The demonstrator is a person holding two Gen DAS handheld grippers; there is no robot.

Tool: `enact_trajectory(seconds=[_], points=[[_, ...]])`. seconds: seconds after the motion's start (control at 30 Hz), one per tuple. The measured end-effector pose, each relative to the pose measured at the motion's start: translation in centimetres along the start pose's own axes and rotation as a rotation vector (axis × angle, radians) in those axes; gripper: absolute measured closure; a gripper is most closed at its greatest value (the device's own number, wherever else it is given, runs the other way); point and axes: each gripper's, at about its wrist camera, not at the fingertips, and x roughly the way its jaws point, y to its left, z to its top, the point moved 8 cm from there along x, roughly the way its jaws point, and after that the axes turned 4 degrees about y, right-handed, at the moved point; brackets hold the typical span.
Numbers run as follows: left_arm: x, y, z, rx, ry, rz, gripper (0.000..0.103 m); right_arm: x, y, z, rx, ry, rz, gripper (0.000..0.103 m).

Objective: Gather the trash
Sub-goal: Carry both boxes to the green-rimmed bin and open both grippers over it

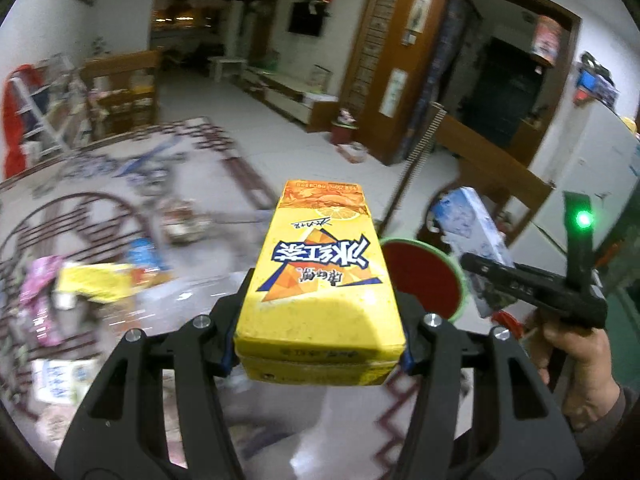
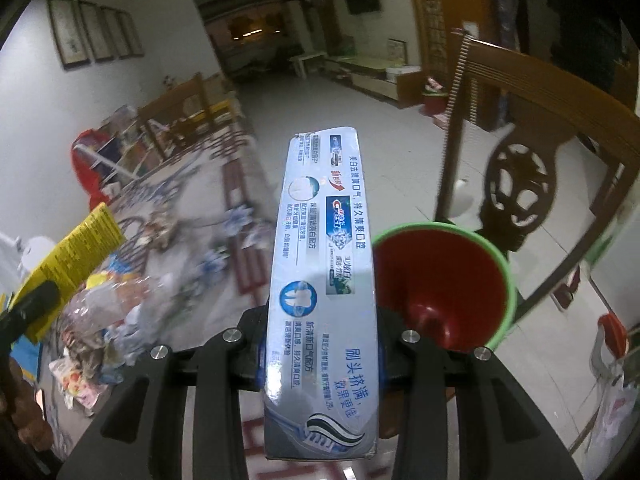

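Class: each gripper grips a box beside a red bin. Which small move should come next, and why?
Probably carry one box over the red bin and let go. The left gripper is shut on the yellow drink carton, the right gripper on the toothpaste box; the open bin sits just right of both.

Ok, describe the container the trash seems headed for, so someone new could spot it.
Find the carved wooden chair at the right. Just in front of it, beside the toothpaste box in the right gripper, stands a round bin. Nothing else nearby has its red inside and green rim.
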Motion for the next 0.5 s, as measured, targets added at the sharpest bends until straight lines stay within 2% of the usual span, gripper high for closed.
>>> enact_trajectory(seconds=[0.27, 0.4, 0.5], points=[[6.9, -8.0, 0.9, 0.082, 0.073, -0.109, 0.048, 0.1, -6.9, 3.0, 0.052, 0.008, -0.062, 0.068], [10.3, -10.5, 1.2, 0.110, 0.108, -0.129, 0.048, 1.0, -9.7, 3.9, 0.072, 0.024, -0.077, 0.068], [13.1, -11.3, 1.2, 0.123, 0.141, -0.134, 0.048, 2.0, -11.2, 4.2, 0.093, 0.040, -0.055, 0.068]])
